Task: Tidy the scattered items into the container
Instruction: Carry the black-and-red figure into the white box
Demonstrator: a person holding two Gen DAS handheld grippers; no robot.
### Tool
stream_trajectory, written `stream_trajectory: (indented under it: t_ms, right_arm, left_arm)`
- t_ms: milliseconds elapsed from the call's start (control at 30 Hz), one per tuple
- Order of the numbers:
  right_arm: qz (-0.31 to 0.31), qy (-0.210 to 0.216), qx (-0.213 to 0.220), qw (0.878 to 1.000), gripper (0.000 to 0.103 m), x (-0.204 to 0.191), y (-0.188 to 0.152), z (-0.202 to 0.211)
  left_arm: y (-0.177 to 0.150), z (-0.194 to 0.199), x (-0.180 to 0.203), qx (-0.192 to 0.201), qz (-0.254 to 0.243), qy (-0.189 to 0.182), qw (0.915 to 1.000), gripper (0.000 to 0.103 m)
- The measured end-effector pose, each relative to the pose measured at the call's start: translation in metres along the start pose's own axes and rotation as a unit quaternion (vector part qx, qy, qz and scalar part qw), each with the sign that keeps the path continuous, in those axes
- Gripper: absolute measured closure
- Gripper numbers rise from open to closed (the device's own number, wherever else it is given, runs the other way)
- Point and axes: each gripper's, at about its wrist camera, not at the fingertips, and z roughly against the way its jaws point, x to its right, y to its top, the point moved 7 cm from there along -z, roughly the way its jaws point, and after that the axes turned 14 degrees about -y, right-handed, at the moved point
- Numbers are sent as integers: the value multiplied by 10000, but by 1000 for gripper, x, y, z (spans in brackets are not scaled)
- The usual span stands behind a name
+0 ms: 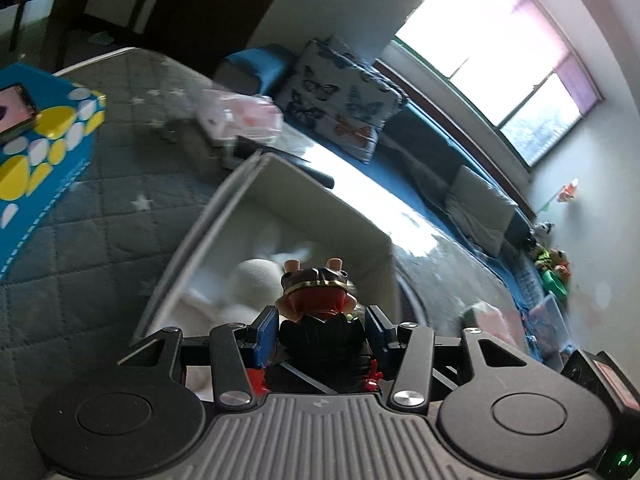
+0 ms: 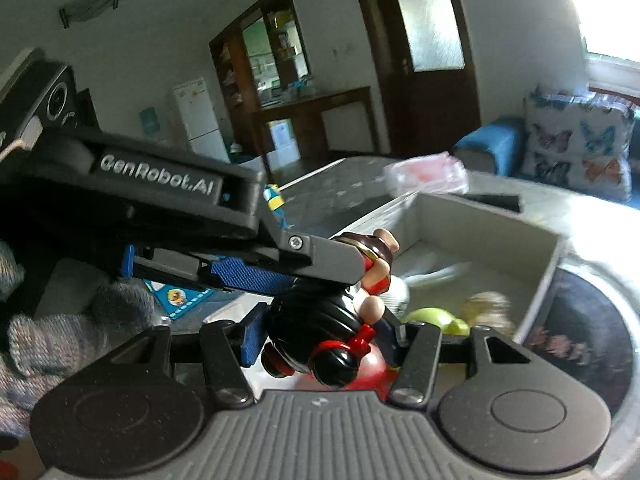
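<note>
The big grey quilted bed cover with white stars fills the left wrist view, and the open grey box with pale walls sits on it at the middle. A blue box with yellow and white spots lies at 9 o'clock, and a butterfly pillow leans at 1 o'clock.

The small toy figure with black ribbed body, red trim and brown hat is up in the air, over the near edge of the box. The left gripper has its blue pads pressed on the toy's two sides, partly closed around it. The right gripper is partly closed on the same toy too, from below.

Only the right wrist view shows the left gripper from the side, a grey knitted glove at 8 o'clock, a green toy and a red ball in the box, and a white fridge at 11 o'clock.
</note>
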Motion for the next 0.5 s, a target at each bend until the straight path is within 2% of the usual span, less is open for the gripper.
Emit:
stream_trajectory:
  t_ms: [300,500]
  right_arm:
    - [170,216,-378,9989,47,-16,-10,-28]
    - [210,252,-610,9976,47,-18,-11,-42]
  left_arm:
    - [3,0,-34,-54,205,171,9996,53]
    - [0,-1,-42,-116,254,224,9994,53]
